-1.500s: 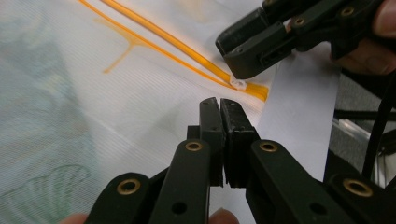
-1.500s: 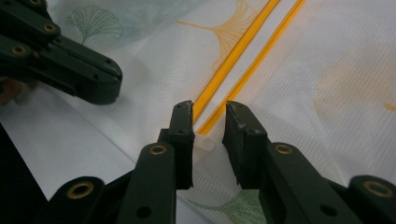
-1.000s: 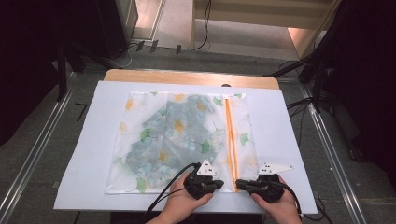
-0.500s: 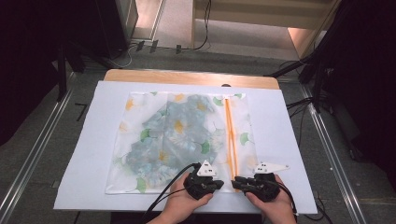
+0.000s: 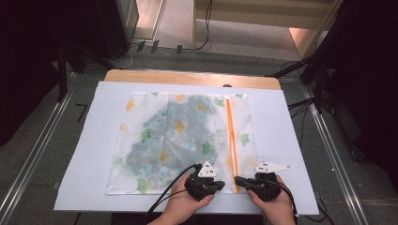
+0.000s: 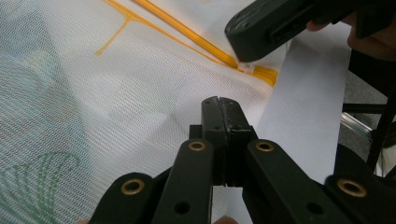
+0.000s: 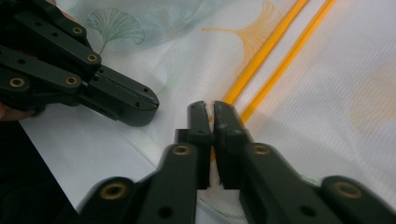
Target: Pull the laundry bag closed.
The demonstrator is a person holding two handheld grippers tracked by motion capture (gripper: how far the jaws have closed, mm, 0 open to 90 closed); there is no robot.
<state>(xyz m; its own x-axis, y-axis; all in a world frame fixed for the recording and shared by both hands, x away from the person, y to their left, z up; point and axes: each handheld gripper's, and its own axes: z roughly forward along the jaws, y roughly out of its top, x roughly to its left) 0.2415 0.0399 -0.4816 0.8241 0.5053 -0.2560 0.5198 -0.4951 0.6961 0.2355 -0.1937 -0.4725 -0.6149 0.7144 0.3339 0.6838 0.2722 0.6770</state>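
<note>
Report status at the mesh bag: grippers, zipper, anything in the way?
Left gripper shut on the mesh bag's near edge. Right gripper shut at the orange zipper's near end; pull beside its tip. Nothing in the way.

A lab recording bay; aluminium rails [image 5: 35,157], floor cables [image 5: 309,110], paper-covered table [image 5: 89,154].

Floor: grey floor [image 5: 51,126], with metal rails [image 5: 33,154] along both sides of the table.
Table: wooden top [image 5: 187,76] under a white sheet [image 5: 89,154].
Cables: black cables [image 5: 202,28] behind.
Light: warm glow at the far end; dark sides.
</note>
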